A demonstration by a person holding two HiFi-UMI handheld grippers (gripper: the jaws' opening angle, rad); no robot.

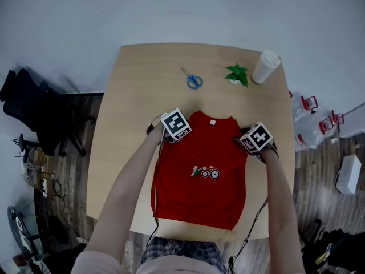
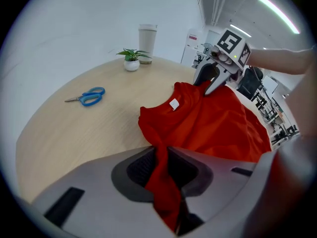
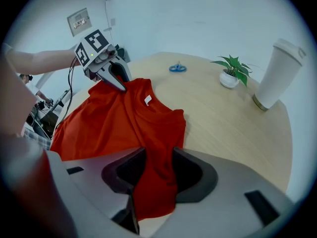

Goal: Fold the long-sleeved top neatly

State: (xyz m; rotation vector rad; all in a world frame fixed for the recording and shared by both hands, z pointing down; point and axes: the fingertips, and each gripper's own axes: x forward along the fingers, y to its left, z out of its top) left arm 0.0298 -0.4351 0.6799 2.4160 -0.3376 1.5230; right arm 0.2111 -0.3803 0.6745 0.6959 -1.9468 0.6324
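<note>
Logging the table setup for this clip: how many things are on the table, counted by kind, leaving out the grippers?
red top: 1
blue scissors: 1
potted plant: 1
white lidded cup: 1
Total: 4

We cannot resolve the chest print (image 1: pixel 205 172) on the red top (image 1: pixel 199 201); the left gripper (image 2: pixel 166 175) and right gripper (image 3: pixel 157 175) cover its shoulders.
</note>
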